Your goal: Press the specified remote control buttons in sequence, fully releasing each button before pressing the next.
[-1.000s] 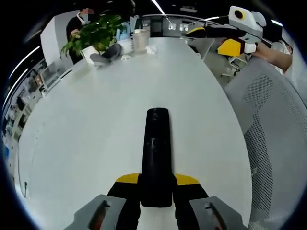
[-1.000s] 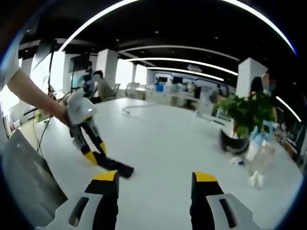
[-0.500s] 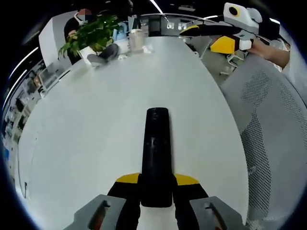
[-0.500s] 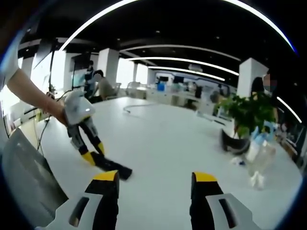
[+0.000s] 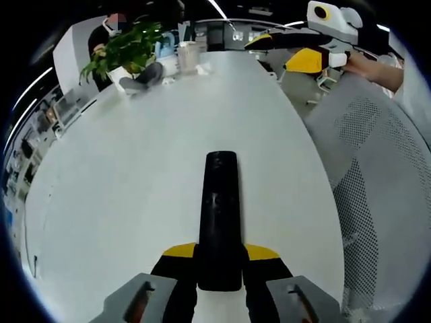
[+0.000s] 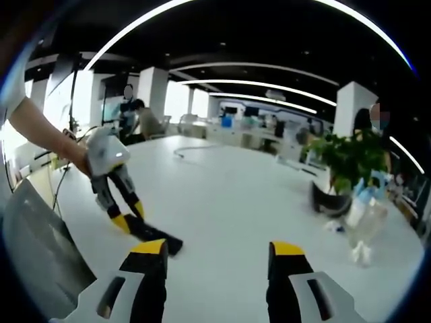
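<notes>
Left tongs clamp the remote, right tongs wait with jaws apart

The left gripper (image 5: 219,259) grasps the near end of the black remote control (image 5: 219,208), which juts forward from its jaws over the white table (image 5: 121,175). The right gripper (image 6: 217,259) hangs released, holding nothing, the remote well ahead to its left. The remote looks stiff, light and smooth-sided; hold the button-free end.

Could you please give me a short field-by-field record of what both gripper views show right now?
surface: white table
held item: black remote control, lying lengthwise between the jaws
left gripper: shut on the remote control
right gripper: open, nothing between its jaws, raised above the table
background: potted plant and clear plastic bottle at the far end of the table
beside table: grey mesh chair
</notes>
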Action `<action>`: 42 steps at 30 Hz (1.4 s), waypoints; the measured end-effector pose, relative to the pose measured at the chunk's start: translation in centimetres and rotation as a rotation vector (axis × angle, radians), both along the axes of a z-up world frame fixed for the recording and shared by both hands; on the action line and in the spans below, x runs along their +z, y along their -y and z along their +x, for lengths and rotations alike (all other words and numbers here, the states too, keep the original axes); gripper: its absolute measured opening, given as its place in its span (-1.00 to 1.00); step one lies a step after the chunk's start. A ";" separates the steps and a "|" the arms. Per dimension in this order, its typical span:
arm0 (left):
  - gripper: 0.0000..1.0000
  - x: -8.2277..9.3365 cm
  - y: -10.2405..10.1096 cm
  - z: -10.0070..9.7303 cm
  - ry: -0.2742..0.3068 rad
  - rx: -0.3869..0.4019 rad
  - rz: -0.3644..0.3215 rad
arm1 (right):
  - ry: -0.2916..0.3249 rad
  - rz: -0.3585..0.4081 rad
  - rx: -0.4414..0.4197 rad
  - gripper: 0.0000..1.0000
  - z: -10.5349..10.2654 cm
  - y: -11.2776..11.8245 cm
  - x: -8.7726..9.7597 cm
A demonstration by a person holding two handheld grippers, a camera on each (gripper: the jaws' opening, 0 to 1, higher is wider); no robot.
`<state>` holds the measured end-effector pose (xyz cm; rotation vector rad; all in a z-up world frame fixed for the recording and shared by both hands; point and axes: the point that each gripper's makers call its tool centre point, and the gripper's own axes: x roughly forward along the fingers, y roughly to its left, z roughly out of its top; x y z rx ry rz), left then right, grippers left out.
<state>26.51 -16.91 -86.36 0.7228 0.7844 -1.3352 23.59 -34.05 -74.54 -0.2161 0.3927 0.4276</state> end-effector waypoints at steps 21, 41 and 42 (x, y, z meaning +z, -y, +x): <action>-0.50 0.2 -0.2 -1.5 -0.001 0.001 -0.011 | -0.001 0.009 -0.004 0.15 0.0 0.1 0.0; -0.50 0.2 -0.3 -3.2 -0.001 -0.002 -0.025 | -0.007 -0.026 0.008 0.13 -0.1 0.0 -0.2; -0.50 0.2 -0.3 -3.4 -0.001 -0.003 -0.026 | -0.008 -0.027 0.010 0.13 -0.1 0.0 -0.3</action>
